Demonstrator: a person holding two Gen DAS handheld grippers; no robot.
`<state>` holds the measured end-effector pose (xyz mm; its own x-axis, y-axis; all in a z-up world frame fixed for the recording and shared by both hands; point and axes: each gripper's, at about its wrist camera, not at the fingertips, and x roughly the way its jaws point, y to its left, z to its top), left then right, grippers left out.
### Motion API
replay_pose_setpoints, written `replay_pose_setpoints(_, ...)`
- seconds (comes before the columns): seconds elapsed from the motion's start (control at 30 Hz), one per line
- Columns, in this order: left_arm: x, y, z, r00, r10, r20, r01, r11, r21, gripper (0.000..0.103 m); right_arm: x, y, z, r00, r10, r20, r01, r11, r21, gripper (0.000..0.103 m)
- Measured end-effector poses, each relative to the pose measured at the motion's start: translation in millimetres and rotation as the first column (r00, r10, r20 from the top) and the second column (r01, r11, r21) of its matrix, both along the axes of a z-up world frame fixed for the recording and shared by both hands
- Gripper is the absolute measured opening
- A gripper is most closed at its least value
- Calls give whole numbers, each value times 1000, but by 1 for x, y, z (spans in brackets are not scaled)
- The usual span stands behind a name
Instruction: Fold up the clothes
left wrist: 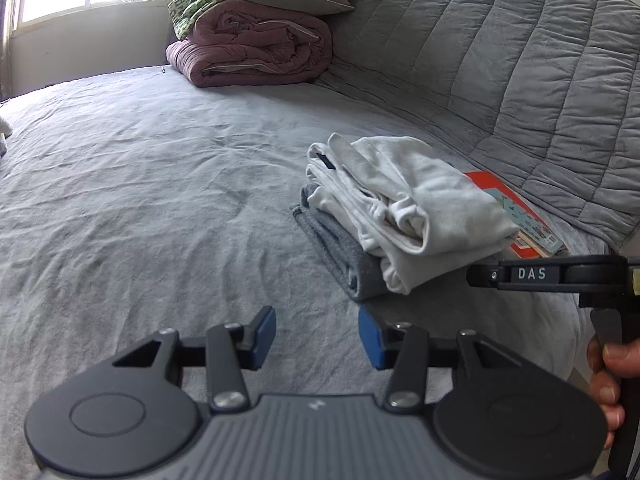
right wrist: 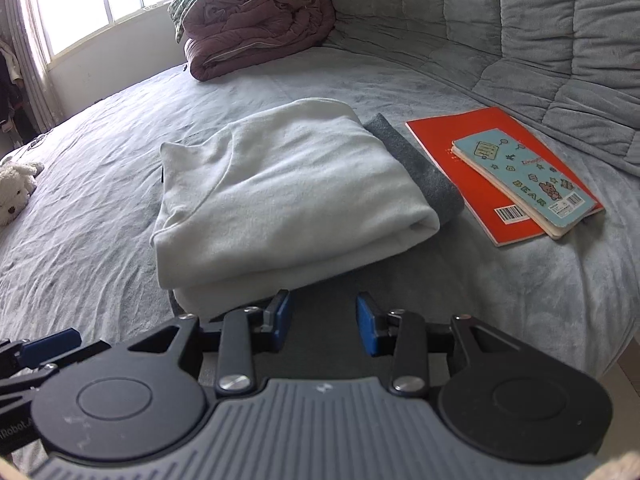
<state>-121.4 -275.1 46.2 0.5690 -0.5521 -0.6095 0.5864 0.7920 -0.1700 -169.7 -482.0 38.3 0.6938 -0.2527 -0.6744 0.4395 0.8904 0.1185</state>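
Finishing the fold on the bed

The white garment lay folded on a grey one; both hand-held grippers, left and right, stood apart, empty (best to press edges flat, I judged).

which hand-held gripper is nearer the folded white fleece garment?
Right. The right hand-held gripper sits at the folded white fleece garment's near edge; the left hand-held gripper hangs farther back over bare sheet.

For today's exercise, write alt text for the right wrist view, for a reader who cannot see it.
A folded white garment lies on a folded grey one on a grey bed, just beyond the open, empty right tool. To the right, a small blue notebook rests on an orange book.
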Motion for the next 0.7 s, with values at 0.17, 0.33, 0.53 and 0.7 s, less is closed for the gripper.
replay_pose_setpoints(0.17,-10,5,10,1000,4,18,-3,1000,-14,47,-21,9,4,997,-53,60,55,998,-41,79)
replay_pose_setpoints(0.33,-19,5,16,999,-3,38,5,999,-47,69,-32,5,10,987,-108,120,110,994,-10,103)
replay_pose_setpoints(0.53,-23,-1,17,998,-8,60,14,996,-87,102,-21,-4,-4,993,-116,24,113,990,83,103)
replay_pose_setpoints(0.7,-25,-12,12,998,-18,59,21,998,-56,102,-17,3,-6,995,-96,6,95,994,49,103)
